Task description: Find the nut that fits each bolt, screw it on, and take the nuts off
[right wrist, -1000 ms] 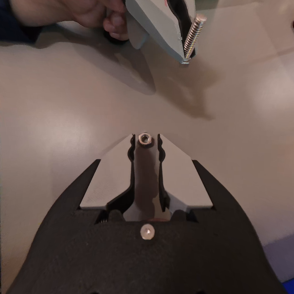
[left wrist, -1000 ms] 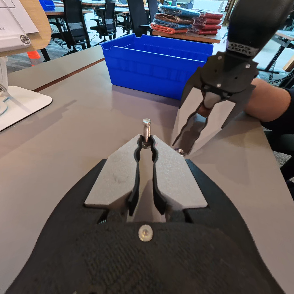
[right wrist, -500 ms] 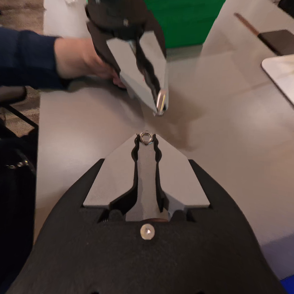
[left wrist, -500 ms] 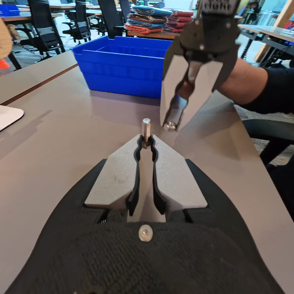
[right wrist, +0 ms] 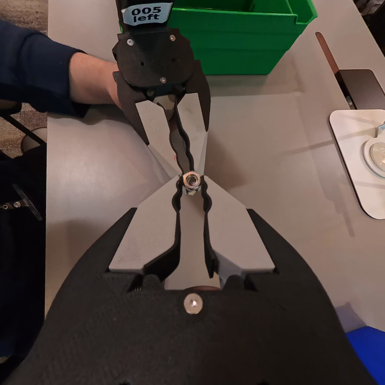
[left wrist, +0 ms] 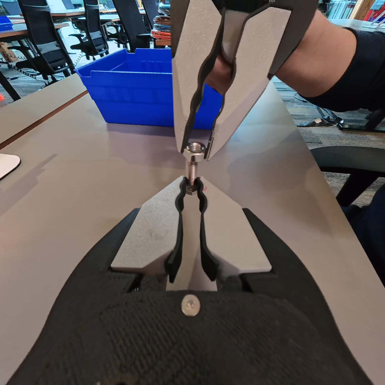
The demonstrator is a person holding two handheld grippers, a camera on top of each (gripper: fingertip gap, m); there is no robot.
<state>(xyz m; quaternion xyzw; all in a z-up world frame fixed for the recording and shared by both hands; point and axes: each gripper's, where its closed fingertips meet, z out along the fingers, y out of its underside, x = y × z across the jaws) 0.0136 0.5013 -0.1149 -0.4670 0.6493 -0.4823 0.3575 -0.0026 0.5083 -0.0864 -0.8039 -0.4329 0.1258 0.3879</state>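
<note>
Our left gripper (left wrist: 190, 183) has its fingers pinched tight on the head end of a threaded bolt (left wrist: 191, 170), which stands upright above the grey counter (left wrist: 83, 166). Our right gripper (right wrist: 190, 182) comes down from above, its fingers closed on a hex nut (left wrist: 194, 150) that sits right on the bolt's top end; we cannot tell whether the threads have caught. In the left wrist view a blue bin (left wrist: 133, 95) stands behind on the counter; the right wrist view shows a green bin (right wrist: 239, 37) at the far edge.
</note>
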